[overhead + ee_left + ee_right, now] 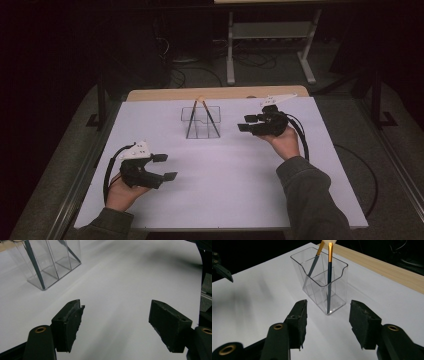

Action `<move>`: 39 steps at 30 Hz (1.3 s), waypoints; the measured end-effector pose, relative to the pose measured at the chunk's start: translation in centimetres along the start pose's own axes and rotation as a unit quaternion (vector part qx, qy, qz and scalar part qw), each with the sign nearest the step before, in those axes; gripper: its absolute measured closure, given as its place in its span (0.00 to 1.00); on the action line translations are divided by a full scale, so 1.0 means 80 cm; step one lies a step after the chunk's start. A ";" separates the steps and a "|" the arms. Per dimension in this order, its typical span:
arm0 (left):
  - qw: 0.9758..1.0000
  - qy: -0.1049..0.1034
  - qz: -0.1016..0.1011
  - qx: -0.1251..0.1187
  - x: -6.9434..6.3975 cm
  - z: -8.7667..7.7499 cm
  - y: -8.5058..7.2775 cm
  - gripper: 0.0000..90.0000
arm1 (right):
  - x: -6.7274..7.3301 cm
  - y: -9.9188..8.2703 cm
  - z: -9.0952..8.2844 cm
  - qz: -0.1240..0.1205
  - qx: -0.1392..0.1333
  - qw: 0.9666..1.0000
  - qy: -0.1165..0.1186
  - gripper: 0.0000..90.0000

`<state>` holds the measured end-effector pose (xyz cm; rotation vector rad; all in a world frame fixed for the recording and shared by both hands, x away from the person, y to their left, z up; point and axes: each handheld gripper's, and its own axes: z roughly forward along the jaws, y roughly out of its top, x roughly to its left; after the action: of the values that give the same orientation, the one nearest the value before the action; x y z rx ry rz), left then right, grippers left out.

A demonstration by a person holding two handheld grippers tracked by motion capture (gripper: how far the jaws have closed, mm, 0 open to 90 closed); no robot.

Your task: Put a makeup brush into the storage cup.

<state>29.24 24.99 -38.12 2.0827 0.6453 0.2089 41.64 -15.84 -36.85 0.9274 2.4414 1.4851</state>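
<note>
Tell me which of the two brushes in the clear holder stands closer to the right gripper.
The more upright brush, in the clear holder's near compartment, is closer to the right gripper. The other brush leans in a compartment farther back.

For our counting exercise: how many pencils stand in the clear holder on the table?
2. Both pencils lean inside the clear holder: one in the near compartment, its tip at the holder's front corner; the other slants in a compartment behind it. None seem hidden.
</note>
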 end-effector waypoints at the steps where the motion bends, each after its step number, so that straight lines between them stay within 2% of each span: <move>1: 1.000 0.000 0.000 0.000 0.000 0.000 0.000 0.28 | 0.000 -0.001 -0.001 0.001 0.000 1.000 -0.001 0.51; 21: 1.000 0.005 -0.006 0.000 0.001 -0.003 -0.001 0.26 | 0.003 -0.018 -0.014 0.011 0.001 1.000 -0.009 0.39; 39: 1.000 0.014 -0.009 -0.003 0.001 -0.005 -0.001 0.23 | 0.006 -0.032 -0.028 0.013 -0.001 1.000 -0.020 0.33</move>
<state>29.13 25.32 -37.97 2.0702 0.6803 0.2304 39.23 -18.10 -37.76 0.9832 2.4086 1.4628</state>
